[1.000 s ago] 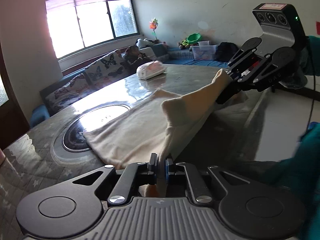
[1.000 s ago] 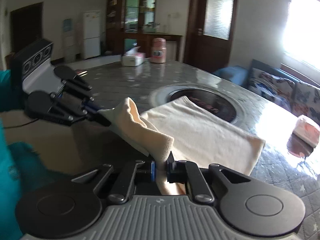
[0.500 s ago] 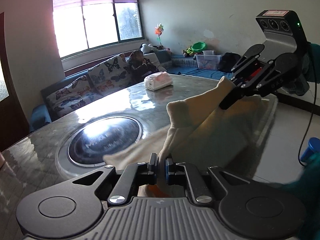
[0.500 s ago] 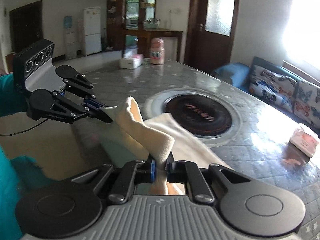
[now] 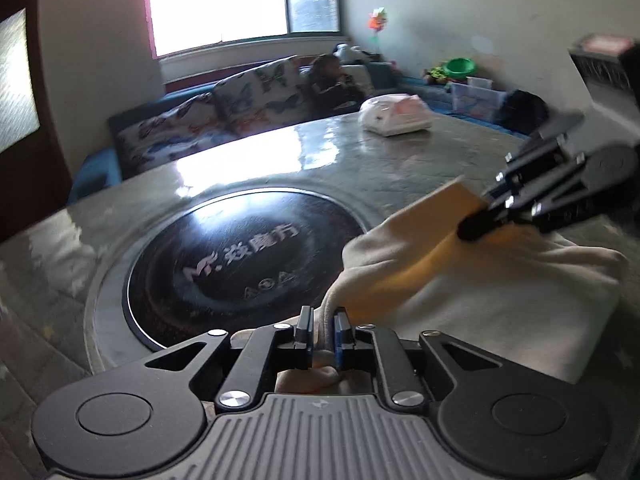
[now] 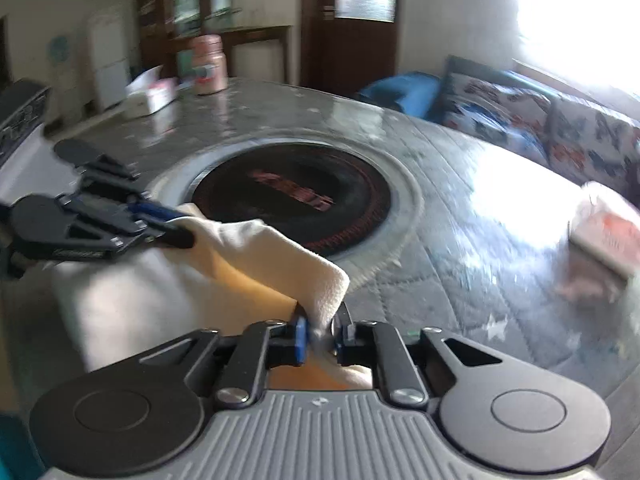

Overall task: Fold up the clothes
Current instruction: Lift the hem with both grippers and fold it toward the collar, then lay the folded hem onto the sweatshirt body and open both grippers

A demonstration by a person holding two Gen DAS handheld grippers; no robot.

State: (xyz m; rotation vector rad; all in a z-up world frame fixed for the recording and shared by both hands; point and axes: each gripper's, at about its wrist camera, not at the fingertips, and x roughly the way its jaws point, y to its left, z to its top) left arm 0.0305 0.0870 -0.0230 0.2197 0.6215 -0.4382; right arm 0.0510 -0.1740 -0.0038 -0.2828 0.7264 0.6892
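A cream cloth (image 5: 480, 292) lies at the near edge of the round stone table (image 5: 320, 152), with its upper edge lifted between both grippers. My left gripper (image 5: 322, 326) is shut on one corner of the cloth; it also shows in the right wrist view (image 6: 176, 236). My right gripper (image 6: 322, 330) is shut on the other corner of the cloth (image 6: 256, 264); it shows in the left wrist view (image 5: 476, 226) at the right. The lifted edge sags between them, just in front of the black round hotplate (image 5: 244, 256).
A white and pink tissue pack (image 5: 396, 114) lies on the far side of the table, also at the right in the right wrist view (image 6: 604, 236). A pink jar (image 6: 208, 66) and a tissue box (image 6: 150, 94) stand at the far rim. A butterfly-print sofa (image 5: 224, 116) stands behind the table.
Both grippers have carried the cloth's edge forward toward the hotplate and lower over the table. The cloth no longer covers the hotplate; it is doubled over near the table's edge.
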